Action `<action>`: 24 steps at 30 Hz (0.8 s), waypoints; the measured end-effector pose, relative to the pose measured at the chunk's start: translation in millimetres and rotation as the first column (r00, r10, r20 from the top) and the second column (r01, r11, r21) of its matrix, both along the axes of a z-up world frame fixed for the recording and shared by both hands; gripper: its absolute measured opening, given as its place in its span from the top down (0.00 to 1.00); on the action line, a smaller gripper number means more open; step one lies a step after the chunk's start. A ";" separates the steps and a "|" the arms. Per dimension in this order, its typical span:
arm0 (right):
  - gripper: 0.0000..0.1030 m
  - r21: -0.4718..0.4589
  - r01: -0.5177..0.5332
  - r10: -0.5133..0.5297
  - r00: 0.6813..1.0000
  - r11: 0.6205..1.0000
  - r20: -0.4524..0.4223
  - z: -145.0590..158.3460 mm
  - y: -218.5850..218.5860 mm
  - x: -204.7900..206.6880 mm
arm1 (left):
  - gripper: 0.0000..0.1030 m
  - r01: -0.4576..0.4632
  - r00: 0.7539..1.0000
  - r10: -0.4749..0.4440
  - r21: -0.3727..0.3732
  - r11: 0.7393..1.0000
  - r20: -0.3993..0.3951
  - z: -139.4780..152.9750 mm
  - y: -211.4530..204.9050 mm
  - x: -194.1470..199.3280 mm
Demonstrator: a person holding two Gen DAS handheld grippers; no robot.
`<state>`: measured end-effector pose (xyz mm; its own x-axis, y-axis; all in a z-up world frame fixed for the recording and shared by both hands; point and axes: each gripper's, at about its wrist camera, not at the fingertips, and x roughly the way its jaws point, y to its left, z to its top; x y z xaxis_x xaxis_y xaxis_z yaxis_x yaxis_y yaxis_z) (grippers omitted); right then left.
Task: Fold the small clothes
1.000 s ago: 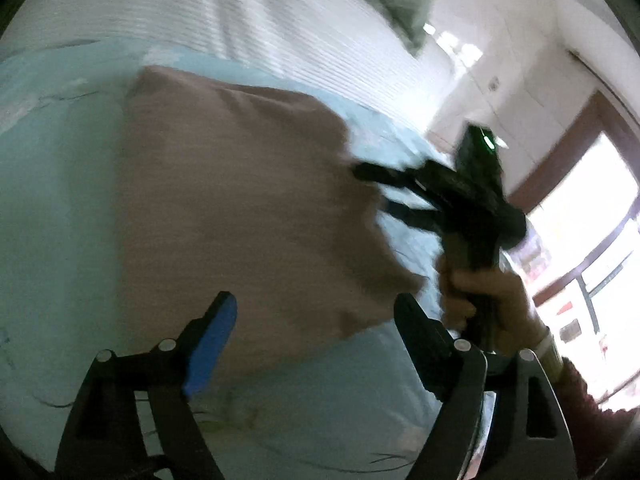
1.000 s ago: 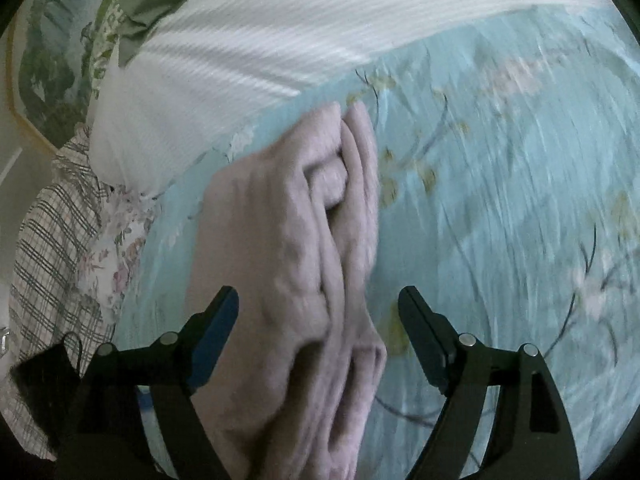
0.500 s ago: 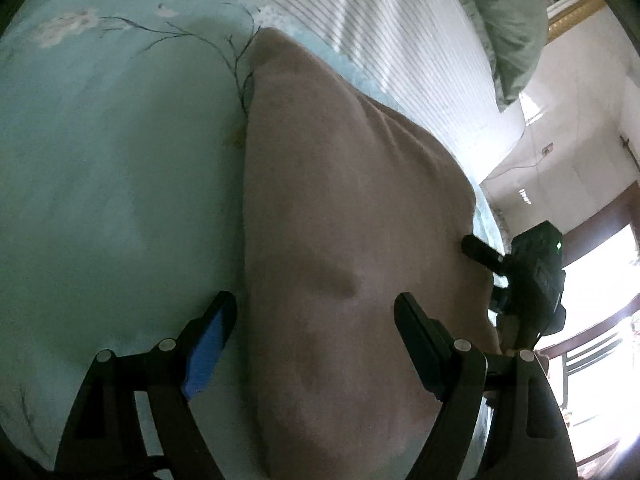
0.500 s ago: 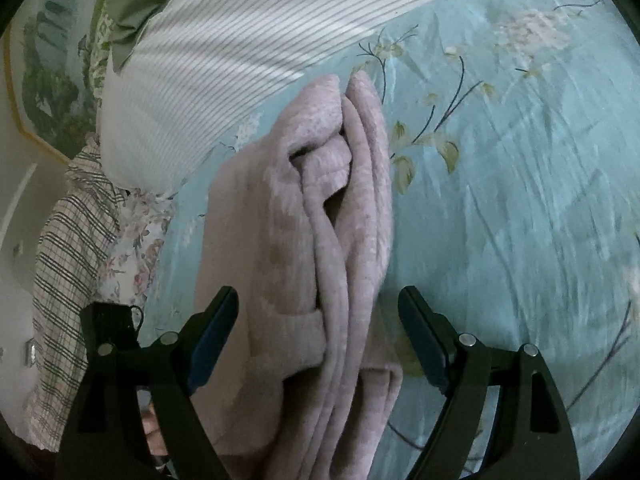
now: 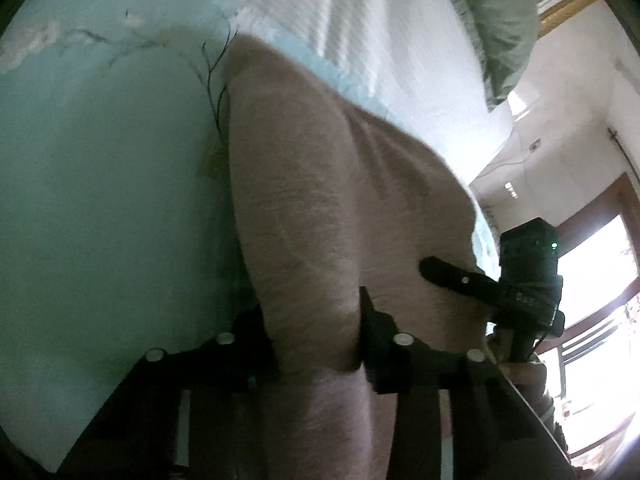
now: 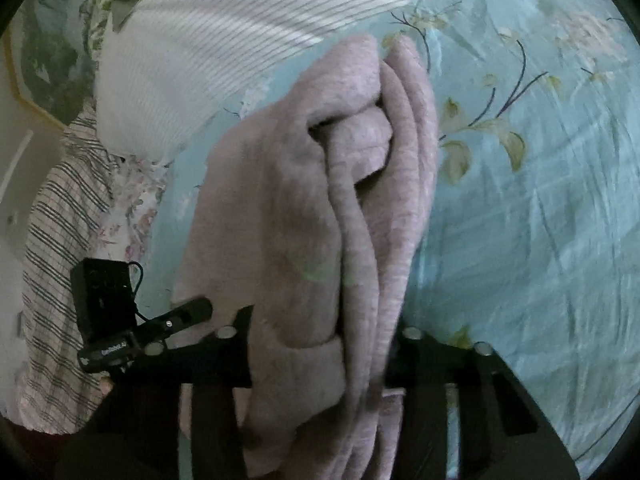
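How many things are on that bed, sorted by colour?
Pink: 1, the folded pink cloth
Light blue floral: 1, the bedsheet
White striped: 1, the striped bedding
Green: 1, the green pillow
Checked: 1, the checked fabric
Black: 2, the left gripper and right gripper, both clamped on the cloth
Total: 7

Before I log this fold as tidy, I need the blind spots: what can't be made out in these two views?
- Left wrist view: the pink garment near edge, hidden behind the left gripper.
- Right wrist view: the garment's inner folded layers, in shadow; its near end, behind the right gripper.
- What kind of garment it is: neither view shows it.
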<state>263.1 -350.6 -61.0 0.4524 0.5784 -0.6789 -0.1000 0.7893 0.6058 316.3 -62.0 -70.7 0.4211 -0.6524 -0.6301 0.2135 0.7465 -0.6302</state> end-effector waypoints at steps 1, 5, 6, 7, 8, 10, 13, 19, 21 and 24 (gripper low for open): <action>0.63 0.002 0.007 -0.007 1.000 1.000 0.011 4.3 3.1 -3.8 | 0.68 -0.001 1.000 0.001 -0.002 1.000 0.018 5.9 1.1 -5.1; 0.65 0.039 -0.008 0.006 0.999 0.999 0.046 18.2 24.6 -17.6 | 0.69 -0.005 0.996 0.004 0.016 1.000 0.085 30.3 10.0 -29.8; 0.66 0.050 -0.021 0.018 0.998 0.999 0.055 21.3 31.7 -22.7 | 0.69 -0.009 0.995 0.006 0.022 1.000 0.100 35.6 16.0 -37.7; 0.66 0.056 -0.042 0.038 0.997 0.998 0.069 25.0 44.3 -29.3 | 0.69 -0.019 0.993 0.016 0.028 0.999 0.119 43.9 26.2 -50.1; 0.66 0.057 -0.060 0.056 0.995 0.997 0.078 27.1 54.9 -34.3 | 0.69 -0.028 0.991 0.023 0.031 0.999 0.130 49.2 34.0 -58.6; 0.66 0.068 -0.093 0.086 0.992 0.993 0.095 29.5 74.1 -43.6 | 0.69 -0.060 0.987 0.054 0.037 0.997 0.148 60.9 58.9 -79.9; 0.66 0.099 -0.153 0.140 0.983 0.983 0.122 31.0 109.8 -59.6 | 0.69 -0.106 0.982 0.097 0.044 0.993 0.160 71.4 92.1 -108.0; 0.66 0.118 -0.267 0.251 0.958 0.956 0.137 19.2 175.4 -81.5 | 0.69 -0.215 0.966 0.203 0.062 0.975 0.160 75.1 154.9 -165.5; 0.66 0.119 -0.284 0.270 0.955 0.951 0.120 11.0 187.9 -84.8 | 0.69 -0.246 0.961 0.237 0.055 0.968 0.140 68.8 169.3 -177.8; 0.66 0.109 -0.292 0.284 0.955 0.950 0.086 -1.7 201.7 -87.4 | 0.68 -0.265 0.961 0.255 0.090 0.960 0.110 52.5 181.5 -188.1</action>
